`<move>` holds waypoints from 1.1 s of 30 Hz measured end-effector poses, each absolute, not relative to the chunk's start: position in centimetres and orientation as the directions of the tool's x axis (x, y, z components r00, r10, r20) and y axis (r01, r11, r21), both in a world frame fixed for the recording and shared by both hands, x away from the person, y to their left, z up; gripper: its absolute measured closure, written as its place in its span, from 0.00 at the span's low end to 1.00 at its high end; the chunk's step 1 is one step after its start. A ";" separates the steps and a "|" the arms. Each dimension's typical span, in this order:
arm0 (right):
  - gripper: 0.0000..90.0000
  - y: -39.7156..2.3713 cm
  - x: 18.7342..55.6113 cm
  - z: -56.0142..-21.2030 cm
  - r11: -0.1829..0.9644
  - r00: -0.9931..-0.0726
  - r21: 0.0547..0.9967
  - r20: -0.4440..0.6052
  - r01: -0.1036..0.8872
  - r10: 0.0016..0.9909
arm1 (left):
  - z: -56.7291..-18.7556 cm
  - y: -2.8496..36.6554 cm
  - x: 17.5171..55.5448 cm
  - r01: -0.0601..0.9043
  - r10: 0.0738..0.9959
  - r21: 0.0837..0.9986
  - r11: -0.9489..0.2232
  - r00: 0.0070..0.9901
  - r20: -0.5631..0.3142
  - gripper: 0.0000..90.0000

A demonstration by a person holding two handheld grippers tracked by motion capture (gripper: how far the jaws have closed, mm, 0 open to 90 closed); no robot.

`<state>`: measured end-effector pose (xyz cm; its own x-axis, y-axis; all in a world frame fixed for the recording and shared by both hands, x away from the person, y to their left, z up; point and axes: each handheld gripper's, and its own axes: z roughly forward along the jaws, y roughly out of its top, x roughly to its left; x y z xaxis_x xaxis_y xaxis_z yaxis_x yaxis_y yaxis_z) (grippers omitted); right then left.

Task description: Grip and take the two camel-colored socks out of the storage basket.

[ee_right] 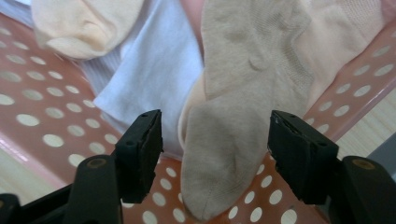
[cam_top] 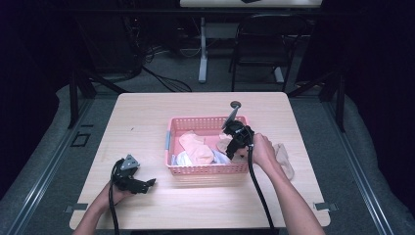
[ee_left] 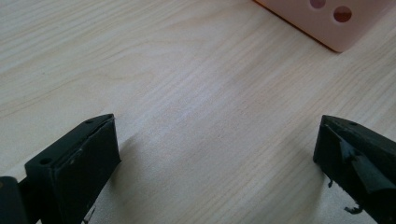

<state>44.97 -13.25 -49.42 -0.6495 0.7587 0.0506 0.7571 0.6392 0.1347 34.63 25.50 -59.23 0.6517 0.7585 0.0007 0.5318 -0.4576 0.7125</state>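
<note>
The right gripper (cam_top: pixel 238 147) is lowered into the pink basket (cam_top: pixel 208 170) at the middle of the surface (cam_top: pixel 147 112), and in the right gripper view its jaws are seen straddling the toe of a beige sock (ee_right: pixel 233 140), one pad at nine o'clock of the toe and the other at three o'clock. Neither pad is pressed on the fabric yet; a gap is left on both sides, so the gripper is counted as open, with the sock merely between the jaws. The sock is laid along the basket floor, its toe at six o'clock and its leg run up towards twelve, partly over a white cloth (ee_right: pixel 149 70) and just beside a peach sock (ee_right: pixel 79 28) at ten o'clock. The step in hand is judged to be the pick: the grasp is lined up but not closed. What is called for next is a further closing of the jaws until the toe is pinched, perhaps a touch lower so the fabric is caught rather than skimmed, then a lift clear of the basket wall. Another sock (cam_top: pixel 285 159) is seen lying on the surface at three o'clock of the basket. The left gripper (cam_top: pixel 147 185) is rested at the basket's eight o'clock, jaws wide apart over bare wood, nothing held.
</note>
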 end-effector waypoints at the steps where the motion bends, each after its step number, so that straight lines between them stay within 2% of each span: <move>1: 0.42 -13.3 45.0 -49.5 0.635 -0.646 0.141 0.044 0.760 0.762 | -59.2 25.5 34.6 0.532 0.758 0.712 -0.458 0.652 0.001 0.00; 7: 0.51 -13.8 44.7 -50.1 0.593 -0.610 0.189 0.049 0.783 0.791 | -59.2 25.5 34.6 0.532 0.758 0.712 -0.458 0.652 0.001 0.00; 12: 0.58 -14.1 44.5 -51.1 0.585 -0.599 0.182 0.023 0.790 0.801 | -59.2 25.5 34.7 0.528 0.756 0.712 -0.462 0.655 0.005 0.00; 16: 0.75 -14.4 44.6 -51.5 0.573 -0.587 0.189 0.025 0.798 0.809 | -59.2 25.5 34.6 0.532 0.758 0.713 -0.458 0.652 0.001 0.00; 17: 0.82 -14.3 44.3 -51.8 0.542 -0.562 0.225 0.034 0.810 0.826 | -59.2 25.5 34.6 0.532 0.758 0.713 -0.458 0.652 0.001 0.00; 20: 0.93 -14.6 44.3 -51.8 0.555 -0.572 0.209 0.027 0.805 0.820 | -59.2 25.5 34.6 0.532 0.759 0.713 -0.457 0.652 0.001 0.00; 33: 0.96 -14.9 43.8 -49.1 0.562 -0.585 0.243 0.033 0.791 0.810 | -59.2 25.5 34.6 0.532 0.758 0.713 -0.457 0.652 0.000 0.00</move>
